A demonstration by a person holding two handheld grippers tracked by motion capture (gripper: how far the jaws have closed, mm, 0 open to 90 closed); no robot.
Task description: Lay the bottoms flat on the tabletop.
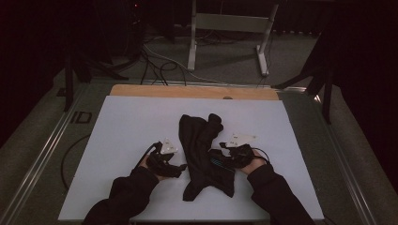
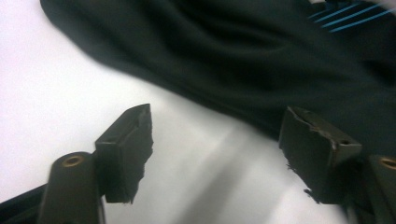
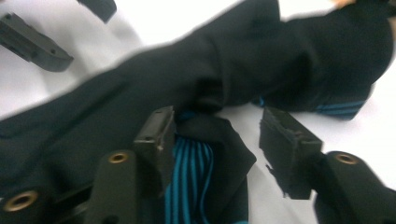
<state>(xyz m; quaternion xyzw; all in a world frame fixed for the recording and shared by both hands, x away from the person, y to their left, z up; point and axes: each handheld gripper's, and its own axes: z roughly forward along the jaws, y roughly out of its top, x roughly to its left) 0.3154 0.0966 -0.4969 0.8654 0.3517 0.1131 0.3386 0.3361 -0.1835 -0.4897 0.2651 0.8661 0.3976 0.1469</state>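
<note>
Your left hand-held gripper (image 1: 180,167) and right hand-held gripper (image 1: 217,152) are both released, flanking the crumpled black garment (image 1: 202,150) with blue stripes lying mid-bench (image 1: 122,126), near edge.

The high view looks forward and down from above the person's side of the counter (image 1: 122,122), taking in both grippers from a distance. The left gripper view rides close over the left gripper (image 2: 215,154), facing the dark garment (image 2: 243,56) just ahead. The right gripper view sits equally near the right gripper (image 3: 217,144); all three share that garment.
</note>
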